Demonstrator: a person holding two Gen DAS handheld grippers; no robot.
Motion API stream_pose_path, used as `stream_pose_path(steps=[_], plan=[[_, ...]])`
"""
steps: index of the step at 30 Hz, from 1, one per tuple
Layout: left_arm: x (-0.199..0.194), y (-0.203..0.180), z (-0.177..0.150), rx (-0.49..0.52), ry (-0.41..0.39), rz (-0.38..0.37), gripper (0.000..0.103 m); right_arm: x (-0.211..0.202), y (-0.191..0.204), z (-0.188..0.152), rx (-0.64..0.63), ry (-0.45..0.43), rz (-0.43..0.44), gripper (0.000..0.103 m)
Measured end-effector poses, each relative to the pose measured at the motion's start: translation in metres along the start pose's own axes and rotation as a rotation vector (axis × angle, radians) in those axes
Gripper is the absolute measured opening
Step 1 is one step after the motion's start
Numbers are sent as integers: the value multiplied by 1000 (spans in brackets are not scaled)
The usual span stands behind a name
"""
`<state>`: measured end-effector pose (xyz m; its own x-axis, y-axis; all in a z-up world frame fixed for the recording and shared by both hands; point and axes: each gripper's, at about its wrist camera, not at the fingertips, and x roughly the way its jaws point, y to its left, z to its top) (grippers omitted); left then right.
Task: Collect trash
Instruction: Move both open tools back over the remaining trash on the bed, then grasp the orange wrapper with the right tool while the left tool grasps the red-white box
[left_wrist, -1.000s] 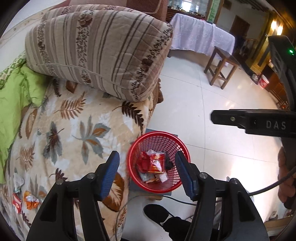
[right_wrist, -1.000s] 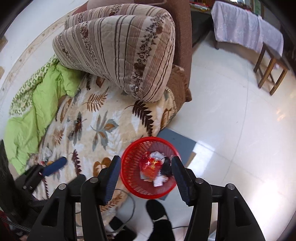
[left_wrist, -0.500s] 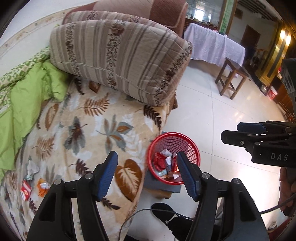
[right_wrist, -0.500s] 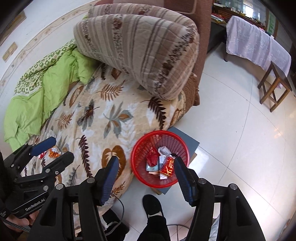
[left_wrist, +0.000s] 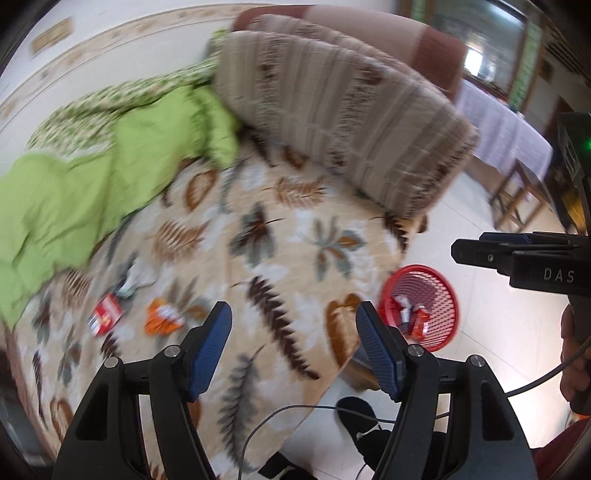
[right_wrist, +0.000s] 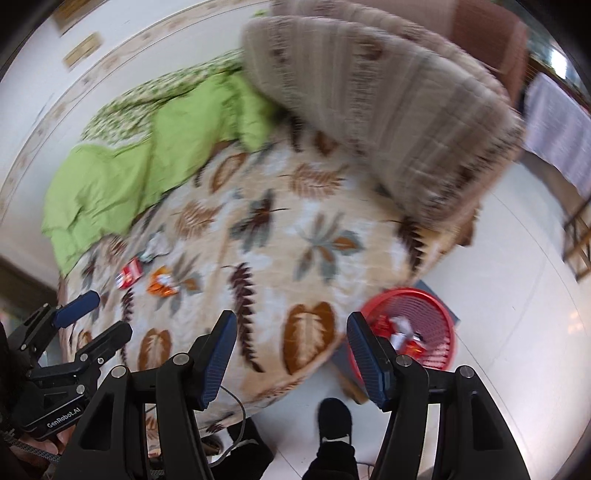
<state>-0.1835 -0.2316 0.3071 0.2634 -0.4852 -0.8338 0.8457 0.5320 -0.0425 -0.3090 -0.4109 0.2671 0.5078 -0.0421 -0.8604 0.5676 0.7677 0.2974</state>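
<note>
Three wrappers lie on the leaf-patterned bed cover: a red one (left_wrist: 105, 319) (right_wrist: 129, 277), an orange one (left_wrist: 162, 317) (right_wrist: 162, 282) and a crumpled grey one (left_wrist: 135, 277) (right_wrist: 155, 247). A red mesh basket (left_wrist: 437, 291) (right_wrist: 424, 306) with several wrappers inside stands on the floor by the bed's corner. My left gripper (left_wrist: 293, 343) hangs above the bed, its jaws opening with nothing between them; the right wrist view shows it (right_wrist: 107, 314) near the wrappers. My right gripper (right_wrist: 293, 350) is open and empty between bed and basket, and appears in the left wrist view (left_wrist: 476, 251).
A striped folded quilt (left_wrist: 351, 122) and a green blanket (left_wrist: 92, 177) lie at the far side of the bed. A person's black shoe (left_wrist: 356, 413) (right_wrist: 334, 413) stands on the white tile floor by the basket. A wooden stool (left_wrist: 517, 199) and a cloth-covered table (left_wrist: 506, 136) stand beyond.
Both grippers have swung left, away from above the basket and over the bed. The basket has slid to the right of both views, and the wrappers on the bed are now nearer the middle.
</note>
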Motion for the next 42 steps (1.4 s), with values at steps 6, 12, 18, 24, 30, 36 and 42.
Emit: stream_pose_path(steps=[6, 12, 18, 24, 30, 36, 42], plan=[[-22, 72, -30, -143, 2, 92, 69, 31, 75, 7, -123, 53, 91, 65], [-43, 142, -68, -283, 12, 187, 69, 61, 142, 3, -223, 110, 153, 66], [-57, 201, -111, -400, 43, 255, 69, 96, 199, -9, -285, 184, 192, 67], [-52, 253, -152, -492, 93, 290, 69, 131, 231, -23, -293, 232, 198, 71], [-20, 282, -176, -542, 149, 294, 69, 174, 238, -19, -248, 262, 210, 77], [19, 298, -175, -561, 151, 334, 69, 261, 258, 3, -244, 284, 226, 79], [55, 322, -153, -591, 118, 352, 71, 358, 276, 27, -167, 329, 218, 79]])
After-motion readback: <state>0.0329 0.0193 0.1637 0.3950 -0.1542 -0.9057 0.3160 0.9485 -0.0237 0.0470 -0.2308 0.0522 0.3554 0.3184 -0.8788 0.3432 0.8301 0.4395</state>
